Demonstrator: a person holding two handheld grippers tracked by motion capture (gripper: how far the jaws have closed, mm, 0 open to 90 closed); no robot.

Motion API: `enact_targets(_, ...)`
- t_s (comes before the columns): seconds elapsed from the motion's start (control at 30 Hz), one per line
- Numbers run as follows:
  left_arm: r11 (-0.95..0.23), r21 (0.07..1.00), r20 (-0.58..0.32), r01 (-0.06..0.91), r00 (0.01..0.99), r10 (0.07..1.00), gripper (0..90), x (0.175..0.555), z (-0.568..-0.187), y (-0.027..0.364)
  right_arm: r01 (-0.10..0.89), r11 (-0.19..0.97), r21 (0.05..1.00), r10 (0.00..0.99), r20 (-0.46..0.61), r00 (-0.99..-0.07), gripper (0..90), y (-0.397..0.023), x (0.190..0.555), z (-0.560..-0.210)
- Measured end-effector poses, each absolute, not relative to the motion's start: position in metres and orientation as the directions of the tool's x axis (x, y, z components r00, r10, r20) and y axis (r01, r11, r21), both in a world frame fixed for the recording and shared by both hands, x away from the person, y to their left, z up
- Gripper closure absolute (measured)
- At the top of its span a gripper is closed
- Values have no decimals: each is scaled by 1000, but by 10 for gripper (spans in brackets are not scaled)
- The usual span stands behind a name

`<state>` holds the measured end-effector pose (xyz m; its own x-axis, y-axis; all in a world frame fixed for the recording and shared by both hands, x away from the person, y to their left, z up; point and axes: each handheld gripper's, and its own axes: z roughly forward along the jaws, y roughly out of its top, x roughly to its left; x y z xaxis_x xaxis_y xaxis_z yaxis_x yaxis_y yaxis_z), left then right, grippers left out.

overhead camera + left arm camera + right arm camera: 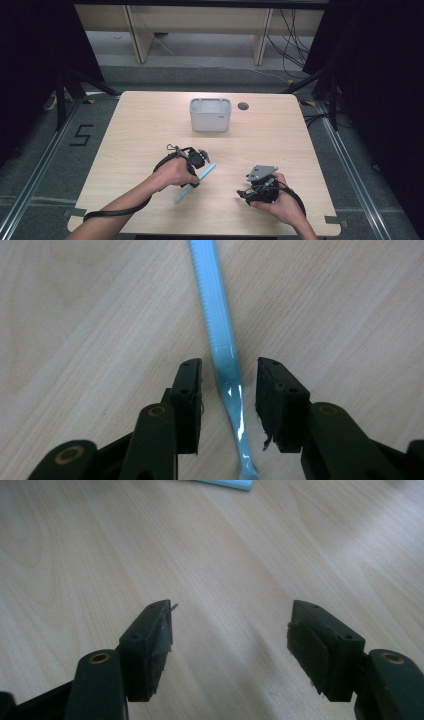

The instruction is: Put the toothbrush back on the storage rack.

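A light blue toothbrush (207,170) lies slanted on the wooden table (145,125), a little left of its front middle. My left gripper (196,172) hangs right over it, a hand around its body. In the left gripper view the toothbrush's glossy neck (231,385) runs between the two jaws of my left gripper (230,362). A small gap shows on each side, so the pads do not press on it. My right gripper (246,190) rests low at the front right, held in the other hand. Its jaws (232,607) stand wide apart over bare wood, and one end of the toothbrush (227,483) shows far ahead.
A grey open-topped bin (210,115) stands at the middle back of the table, with a small round hole (243,106) in the tabletop just to its right. Black cables trail from both grippers toward the front edge.
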<state>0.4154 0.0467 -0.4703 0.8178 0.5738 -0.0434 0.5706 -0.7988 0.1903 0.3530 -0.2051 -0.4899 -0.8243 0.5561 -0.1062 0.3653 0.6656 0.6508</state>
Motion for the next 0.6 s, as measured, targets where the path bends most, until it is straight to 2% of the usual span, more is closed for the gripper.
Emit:
enact_targets(0.33, -811, 168, -43, 561, 826, 563, 660, 420, -474, 42, 401, 642, 654, 580, -72, -811, 350, -205, 350, -489)
enact_targets(0.6, -822, 166, -38, 545, 836, 547, 708, 421, -477, 41, 390, 644, 658, 575, -80, -814, 350, -207, 350, -489)
